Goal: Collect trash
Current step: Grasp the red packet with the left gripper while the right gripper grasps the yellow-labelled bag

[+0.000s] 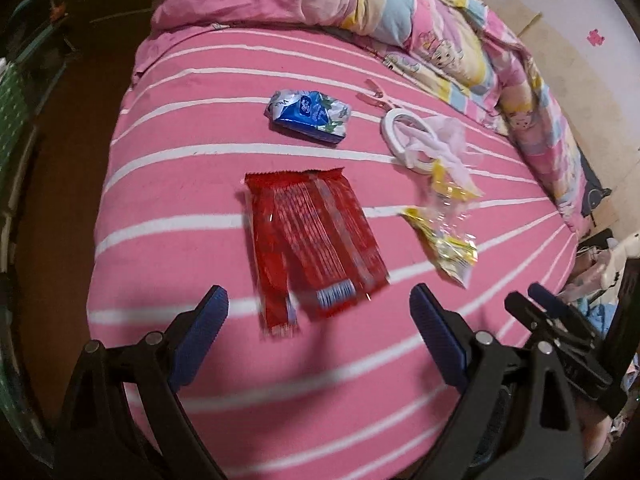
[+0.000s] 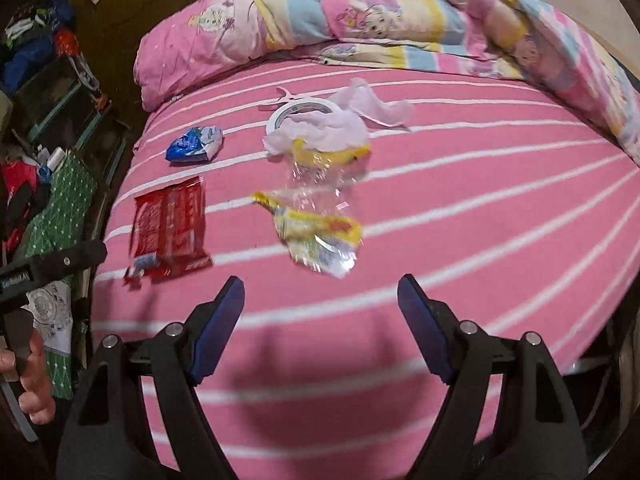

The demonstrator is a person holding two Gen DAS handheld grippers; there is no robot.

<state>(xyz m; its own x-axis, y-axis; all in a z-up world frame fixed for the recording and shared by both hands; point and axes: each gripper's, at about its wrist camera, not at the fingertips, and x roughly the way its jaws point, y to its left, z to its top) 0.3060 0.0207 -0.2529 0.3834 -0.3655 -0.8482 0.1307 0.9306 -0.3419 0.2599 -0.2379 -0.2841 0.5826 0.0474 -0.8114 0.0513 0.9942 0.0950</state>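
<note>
Person's hand (image 2: pixel 30 376), right view only.

My fingers (image 1: pixel 200 332) carry dark blue pads on black frames, above a bed sheet (image 1: pixel 200 160) of pink crossed by thin white stripes. On that sheet the red wrapper (image 1: pixel 316 240) has a small blue-and-white patch at its near end; beyond it lies a blue and silver packet (image 1: pixel 308 114), and to its right a clear wrapper (image 1: pixel 444 224) with yellow edges. Past the clear wrapper sits a white tape ring (image 1: pixel 400 136) under pale pink tissue (image 1: pixel 444 140), and behind it a quilt (image 2: pixel 360 20) in pink, yellow and light blue blocks printed with cartoon girls.
</note>
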